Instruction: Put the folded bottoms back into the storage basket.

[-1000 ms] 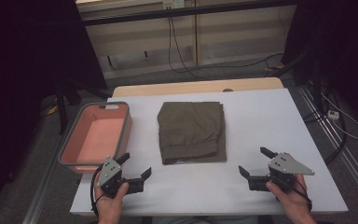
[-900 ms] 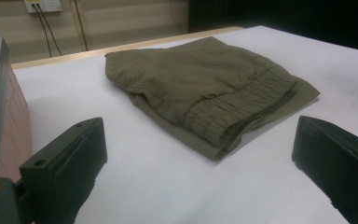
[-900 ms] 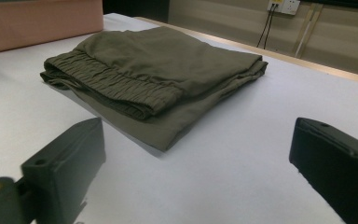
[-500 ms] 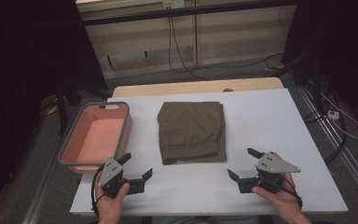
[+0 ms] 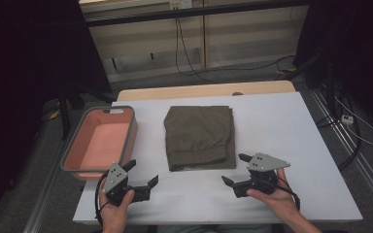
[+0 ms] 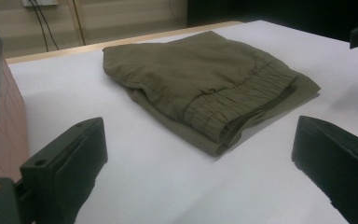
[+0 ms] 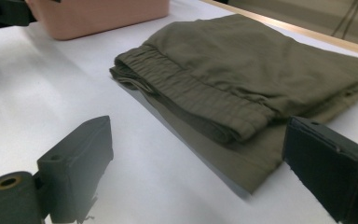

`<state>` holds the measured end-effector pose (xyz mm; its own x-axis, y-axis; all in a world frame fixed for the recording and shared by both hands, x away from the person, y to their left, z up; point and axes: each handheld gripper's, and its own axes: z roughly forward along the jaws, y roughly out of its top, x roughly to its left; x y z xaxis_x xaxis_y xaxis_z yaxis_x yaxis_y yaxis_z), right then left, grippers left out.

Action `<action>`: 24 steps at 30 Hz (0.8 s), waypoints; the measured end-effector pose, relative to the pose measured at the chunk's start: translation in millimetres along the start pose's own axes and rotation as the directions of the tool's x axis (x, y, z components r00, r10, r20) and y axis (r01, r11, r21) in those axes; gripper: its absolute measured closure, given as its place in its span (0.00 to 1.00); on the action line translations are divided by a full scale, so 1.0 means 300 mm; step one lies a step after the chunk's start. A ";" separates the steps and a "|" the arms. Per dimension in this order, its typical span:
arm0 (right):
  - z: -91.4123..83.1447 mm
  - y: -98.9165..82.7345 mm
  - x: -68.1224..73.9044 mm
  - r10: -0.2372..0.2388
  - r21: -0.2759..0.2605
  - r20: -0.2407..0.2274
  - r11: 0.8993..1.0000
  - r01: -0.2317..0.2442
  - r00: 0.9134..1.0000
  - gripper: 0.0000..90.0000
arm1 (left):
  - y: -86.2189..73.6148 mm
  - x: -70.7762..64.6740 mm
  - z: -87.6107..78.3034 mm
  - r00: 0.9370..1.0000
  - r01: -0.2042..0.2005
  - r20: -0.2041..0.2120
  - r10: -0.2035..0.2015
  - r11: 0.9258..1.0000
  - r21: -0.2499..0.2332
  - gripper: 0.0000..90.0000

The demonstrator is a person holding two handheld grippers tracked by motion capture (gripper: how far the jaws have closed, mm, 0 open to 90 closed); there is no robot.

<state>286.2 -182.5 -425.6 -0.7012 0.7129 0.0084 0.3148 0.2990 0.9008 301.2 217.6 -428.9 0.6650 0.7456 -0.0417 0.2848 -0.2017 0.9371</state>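
A folded olive-green garment [image 5: 199,133] lies flat in the middle of the white table [image 5: 281,126]. My right gripper [image 5: 232,168] is held by a hand at the garment's near right corner. Its jaws stand open and have just been closing a little, with nothing between them. In the right gripper view the garment's elastic waistband [image 7: 200,102] lies just ahead of the jaws. My left gripper [image 5: 143,171] is open near the table's front left, short of the garment [image 6: 205,79], with bare table between its jaws.
A pink bin [image 5: 73,145] with a grey rim stands at the table's left edge, just beyond the left gripper. Cables run across the floor behind the table. The table's wooden far edge [image 5: 199,91] borders the white top.
The right gripper has moved left along the table's front edge, up to the garment's near right corner. The left gripper has stayed in place.
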 end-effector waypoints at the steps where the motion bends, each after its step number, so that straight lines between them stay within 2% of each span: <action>1: 0.008 0.007 0.001 -0.002 0.000 -0.009 1.000 0.002 1.000 0.10 | -0.001 0.001 0.000 1.000 0.002 -0.001 -0.002 1.000 -0.001 0.04; 6: 0.059 0.039 0.007 -0.024 0.036 -0.037 0.999 0.025 0.999 0.10 | -0.005 0.006 0.002 1.000 0.015 0.006 -0.015 1.000 0.009 0.04; 9: 0.093 0.061 0.002 0.000 0.084 -0.106 0.996 0.009 0.994 0.10 | -0.006 0.009 0.006 1.000 0.018 0.006 -0.018 1.000 0.013 0.04; 12: 0.114 0.082 0.006 -0.028 0.095 -0.101 0.995 0.038 0.994 0.10 | -0.006 0.008 0.007 1.000 0.008 0.000 -0.008 1.000 0.013 0.04; 14: 0.131 0.098 0.010 -0.066 0.130 -0.103 0.988 0.080 0.992 0.10 | -0.006 0.008 0.008 1.000 0.003 0.002 -0.003 1.000 0.018 0.04; 18: 0.168 0.116 0.012 -0.084 0.153 -0.137 0.983 0.105 0.987 0.11 | -0.005 0.009 0.008 1.000 0.001 0.004 -0.001 1.000 0.019 0.04; 22: 0.206 0.140 0.013 -0.130 0.193 -0.137 0.969 0.155 0.982 0.12 | -0.008 0.016 0.012 1.000 0.009 0.003 -0.010 1.000 0.024 0.04; 24: 0.228 0.152 0.005 -0.151 0.212 -0.154 0.960 0.181 0.977 0.14 | -0.008 0.020 0.012 1.000 0.002 -0.002 -0.002 1.000 0.027 0.04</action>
<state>343.2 -124.5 -414.2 -0.8305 0.5538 -0.0607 0.3106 0.5507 0.7748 307.0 220.2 -432.8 0.6635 0.7470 -0.0429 0.3049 -0.2176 0.9272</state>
